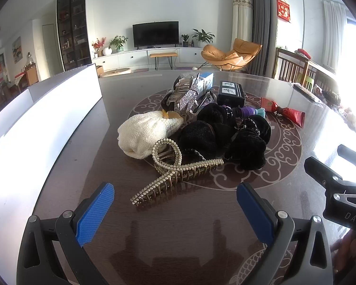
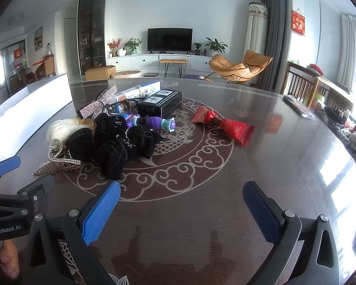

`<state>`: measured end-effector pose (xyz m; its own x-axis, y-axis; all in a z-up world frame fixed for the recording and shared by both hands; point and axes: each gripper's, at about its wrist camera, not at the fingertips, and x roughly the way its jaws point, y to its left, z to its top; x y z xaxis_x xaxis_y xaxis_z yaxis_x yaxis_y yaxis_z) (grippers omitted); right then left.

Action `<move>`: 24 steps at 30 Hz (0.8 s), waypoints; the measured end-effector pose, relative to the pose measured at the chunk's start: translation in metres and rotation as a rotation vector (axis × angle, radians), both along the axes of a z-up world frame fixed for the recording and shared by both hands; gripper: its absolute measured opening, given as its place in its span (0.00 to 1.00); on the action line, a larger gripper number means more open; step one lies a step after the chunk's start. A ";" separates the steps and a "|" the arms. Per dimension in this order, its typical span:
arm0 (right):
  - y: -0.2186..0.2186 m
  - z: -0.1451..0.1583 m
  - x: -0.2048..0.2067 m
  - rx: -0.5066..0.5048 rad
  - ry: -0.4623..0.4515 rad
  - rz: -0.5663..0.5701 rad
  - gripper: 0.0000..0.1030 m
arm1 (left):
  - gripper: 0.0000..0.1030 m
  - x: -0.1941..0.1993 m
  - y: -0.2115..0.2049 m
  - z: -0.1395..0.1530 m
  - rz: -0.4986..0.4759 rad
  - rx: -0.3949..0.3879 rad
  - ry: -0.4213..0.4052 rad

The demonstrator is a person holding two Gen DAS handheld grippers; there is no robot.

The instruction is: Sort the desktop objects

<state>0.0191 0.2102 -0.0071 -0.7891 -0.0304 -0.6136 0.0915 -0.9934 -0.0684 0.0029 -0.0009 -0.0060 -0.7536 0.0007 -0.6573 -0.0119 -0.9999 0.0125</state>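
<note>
A heap of small things lies on the dark patterned table [image 1: 178,225]. Nearest my left gripper [image 1: 175,210] is a pearl hair claw [image 1: 175,168]; the gripper stands open just short of it, nothing between its fingers. Behind it sit a cream knitted pouch [image 1: 147,130], black velvet scrunchies [image 1: 237,137], a rhinestone clip [image 1: 189,95], a black box [image 1: 230,92] and a red tube [image 1: 284,111]. In the right wrist view my right gripper [image 2: 181,210] is open over bare table, right of the scrunchies [image 2: 121,142], with the purple toy [image 2: 154,122] and red tube [image 2: 225,124] farther back.
A white bin wall [image 1: 47,118] runs along the table's left side. A blue-and-white carton [image 2: 140,90] lies behind the heap. A dark flat item [image 2: 299,106] and clutter sit at the right edge. Wooden chairs [image 2: 301,85] stand beyond the table.
</note>
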 end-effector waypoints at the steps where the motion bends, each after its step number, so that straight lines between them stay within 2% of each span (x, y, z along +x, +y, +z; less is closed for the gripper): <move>1: 0.000 0.000 0.000 -0.001 0.000 0.000 1.00 | 1.00 0.000 0.000 0.000 0.000 0.000 0.000; 8: 0.000 0.000 0.000 -0.002 -0.002 0.000 1.00 | 1.00 -0.001 0.000 -0.001 -0.002 0.002 -0.006; 11: 0.000 -0.001 -0.001 0.003 -0.011 -0.003 1.00 | 1.00 -0.005 -0.006 -0.002 -0.010 0.013 -0.054; 14: -0.004 -0.004 -0.003 0.017 -0.035 -0.005 1.00 | 1.00 -0.009 -0.019 0.004 0.004 -0.014 -0.042; 19: -0.006 -0.006 -0.004 0.023 -0.047 0.003 1.00 | 1.00 -0.040 -0.047 0.018 0.035 0.003 -0.041; 24: -0.006 -0.005 -0.002 0.015 -0.044 -0.005 1.00 | 1.00 -0.068 -0.049 0.003 0.030 -0.015 -0.117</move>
